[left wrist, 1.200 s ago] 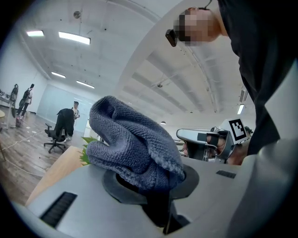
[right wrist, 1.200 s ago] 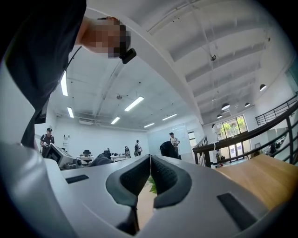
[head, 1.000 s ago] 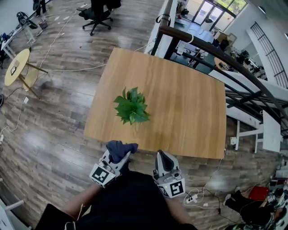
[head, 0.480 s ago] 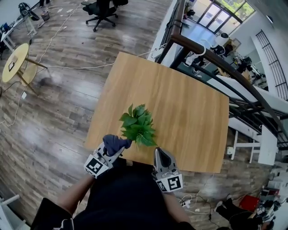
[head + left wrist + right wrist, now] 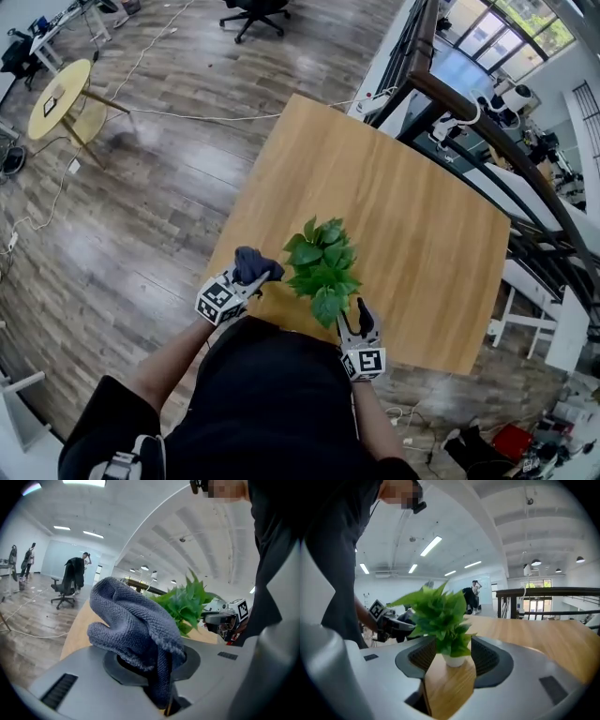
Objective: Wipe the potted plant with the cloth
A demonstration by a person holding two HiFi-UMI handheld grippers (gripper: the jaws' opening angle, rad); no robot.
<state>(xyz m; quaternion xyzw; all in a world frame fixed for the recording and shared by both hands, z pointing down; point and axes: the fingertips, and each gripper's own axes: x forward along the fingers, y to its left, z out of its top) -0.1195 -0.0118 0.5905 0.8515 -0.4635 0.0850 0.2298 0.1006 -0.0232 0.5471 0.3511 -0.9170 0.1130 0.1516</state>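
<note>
A small green potted plant (image 5: 322, 267) stands near the front edge of the wooden table (image 5: 394, 187). My left gripper (image 5: 255, 274) is just left of it, shut on a bunched blue-grey cloth (image 5: 248, 261) that covers its jaws. In the left gripper view the cloth (image 5: 136, 630) fills the middle, with the plant (image 5: 187, 604) behind it. My right gripper (image 5: 356, 314) is at the plant's near right. Its jaws have just been opening and stand apart. In the right gripper view the white pot (image 5: 454, 660) sits a little ahead between the jaws, untouched.
A round yellow side table (image 5: 58, 89) and an office chair (image 5: 258, 9) stand on the wood floor at the left and back. A dark railing (image 5: 469, 103) runs past the table's far right side. Cables lie on the floor.
Both grippers have moved forward from below the table's front edge up to the plant, one on each side. The right gripper's jaws have opened. The cloth stays in the left gripper.
</note>
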